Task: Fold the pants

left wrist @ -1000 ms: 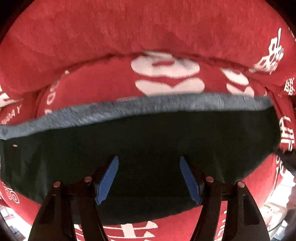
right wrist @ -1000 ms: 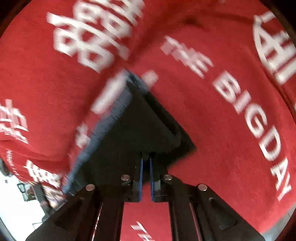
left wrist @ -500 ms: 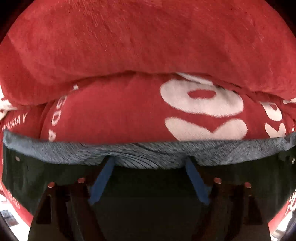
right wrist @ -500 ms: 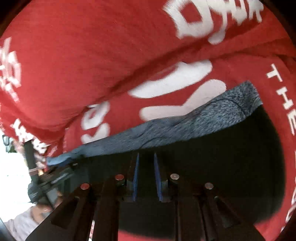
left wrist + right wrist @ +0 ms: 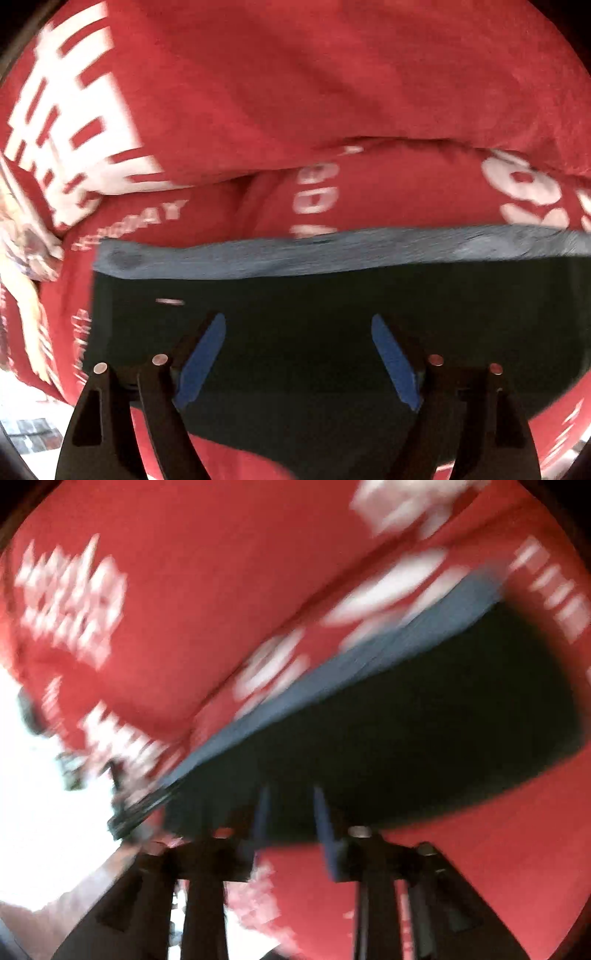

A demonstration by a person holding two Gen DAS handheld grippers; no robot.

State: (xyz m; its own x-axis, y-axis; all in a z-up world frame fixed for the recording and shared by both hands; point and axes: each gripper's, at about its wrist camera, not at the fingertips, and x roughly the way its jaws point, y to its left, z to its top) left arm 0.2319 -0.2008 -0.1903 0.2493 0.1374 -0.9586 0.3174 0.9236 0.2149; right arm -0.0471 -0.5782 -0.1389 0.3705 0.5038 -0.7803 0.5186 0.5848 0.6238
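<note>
Over on the left, the left gripper (image 5: 295,363) hovers above the dark pants (image 5: 314,350), its blue pads (image 5: 201,363) spread wide with nothing between them, the cloth lying flat beneath rather than pinched. The pants sit as a compact dark rectangle on the red blanket (image 5: 332,92) with its white lettering, and the grey-blue waistband (image 5: 332,254) runs straight along the far edge, which suggests the bundle has been squared up so the layers stack evenly. Behind it the red cover rises in a soft fold, so the pants lie in the flat stretch in front where they have support. Moving right, the right wrist view is heavily smeared, so detail is thin. The right gripper (image 5: 290,821) sits at the near edge of the pants (image 5: 406,731); its fingers show a narrow gap, parted a little, and I cannot make out any cloth caught between them. The waistband (image 5: 369,657) slants across this view, with the red blanket (image 5: 184,572) all around. My read: the fold looks largely done, with both tools free of the fabric, and any remaining work would be smoothing or a last tidy of the edges.
</note>
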